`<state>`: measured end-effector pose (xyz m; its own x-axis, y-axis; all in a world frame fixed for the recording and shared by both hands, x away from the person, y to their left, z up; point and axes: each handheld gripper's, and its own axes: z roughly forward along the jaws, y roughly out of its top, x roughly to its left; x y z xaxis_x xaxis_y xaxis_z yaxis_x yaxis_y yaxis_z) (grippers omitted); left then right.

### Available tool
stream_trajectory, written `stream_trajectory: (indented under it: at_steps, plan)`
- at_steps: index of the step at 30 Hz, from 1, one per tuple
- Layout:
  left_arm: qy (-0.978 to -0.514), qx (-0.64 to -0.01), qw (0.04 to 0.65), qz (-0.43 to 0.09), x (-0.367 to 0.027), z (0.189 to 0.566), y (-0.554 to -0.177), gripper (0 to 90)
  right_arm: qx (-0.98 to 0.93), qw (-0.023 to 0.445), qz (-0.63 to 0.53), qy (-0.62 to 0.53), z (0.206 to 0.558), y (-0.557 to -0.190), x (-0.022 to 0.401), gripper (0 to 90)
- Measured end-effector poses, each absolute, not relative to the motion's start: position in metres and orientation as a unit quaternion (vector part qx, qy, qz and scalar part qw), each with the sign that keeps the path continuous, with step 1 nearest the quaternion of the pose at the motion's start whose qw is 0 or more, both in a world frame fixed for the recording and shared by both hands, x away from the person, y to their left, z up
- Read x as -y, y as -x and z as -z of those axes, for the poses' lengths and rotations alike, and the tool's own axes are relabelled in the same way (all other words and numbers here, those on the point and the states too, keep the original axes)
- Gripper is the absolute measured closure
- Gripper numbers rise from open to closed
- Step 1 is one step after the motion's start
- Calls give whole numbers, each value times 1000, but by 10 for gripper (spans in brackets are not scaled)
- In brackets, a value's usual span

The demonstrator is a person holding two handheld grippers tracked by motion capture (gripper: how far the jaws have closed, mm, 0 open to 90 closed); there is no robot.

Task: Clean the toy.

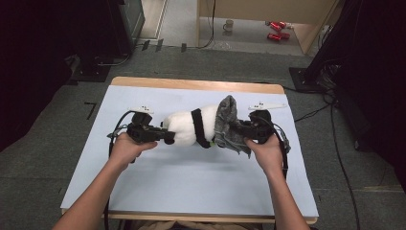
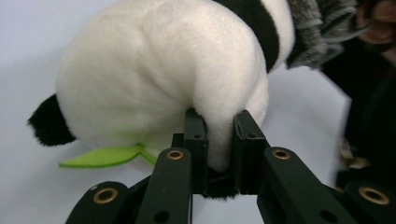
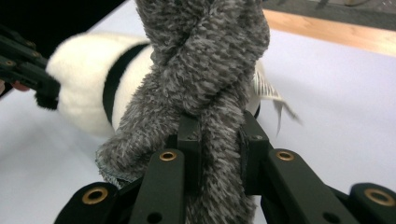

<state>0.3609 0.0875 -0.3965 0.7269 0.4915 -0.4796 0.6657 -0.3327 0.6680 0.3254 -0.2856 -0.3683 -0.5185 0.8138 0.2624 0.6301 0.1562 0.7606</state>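
A white plush panda (image 1: pixel 186 127) with a black band hangs just above the pale blue table top (image 1: pixel 191 182), held between both hands. My left gripper (image 1: pixel 167 136) is shut on a fold of its white fur (image 2: pixel 154 60); the pads (image 2: pixel 196 135) pinch the fur from both sides. Beside them show a green leaf (image 2: pixel 100 157) and a black tuft (image 2: pixel 49 123). A grey fuzzy cloth (image 1: pixel 230 122) covers the panda's right end. My right gripper (image 1: pixel 238 128) is shut on that cloth (image 3: pixel 205 56), which bunches between the pads (image 3: pixel 189 140). The panda's body (image 3: pixel 84 79) lies behind the cloth.
The table's wooden far edge (image 1: pixel 191 84) borders grey carpet. A mug (image 1: pixel 229 25) and red cans (image 1: pixel 277 29) stand on the floor beyond. Cables (image 1: pixel 335 134) run along the right side, and dark equipment (image 1: pixel 95 67) stands at the back left.
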Motion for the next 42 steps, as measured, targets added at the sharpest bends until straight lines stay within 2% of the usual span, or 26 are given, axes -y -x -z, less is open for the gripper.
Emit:
stream_trajectory:
  at_steps: [2, 12, 20, 25, 31, 34, 38, 42]
  plan:
    - [-809, -362, 451, 107, -89, 392, -358, 794, -752, 105, -446, -473, 362, -322, 283, 759]
    - [-800, -390, 446, 94, -83, 401, -366, 777, -766, 82, -479, -421, 337, -308, 248, 759]
    - [-789, -404, 453, 90, -85, 405, -369, 761, -804, 50, -449, -386, 357, -313, 199, 759]
    - [-789, -403, 457, 80, -87, 407, -369, 739, -818, 66, -413, -395, 374, -326, 187, 759]
    - [-800, -379, 465, 35, -89, 410, -367, 589, -815, 66, -409, -405, 381, -335, 190, 760]
    - [-796, -353, 492, 9, -93, 410, -364, 524, -813, 65, -411, -408, 381, -338, 191, 760]
    - [-804, -312, 505, -23, -95, 410, -360, 381, -815, 66, -408, -407, 380, -342, 189, 760]
    - [-811, -293, 505, -36, -98, 416, -356, 351, -814, 67, -406, -410, 379, -345, 189, 761]
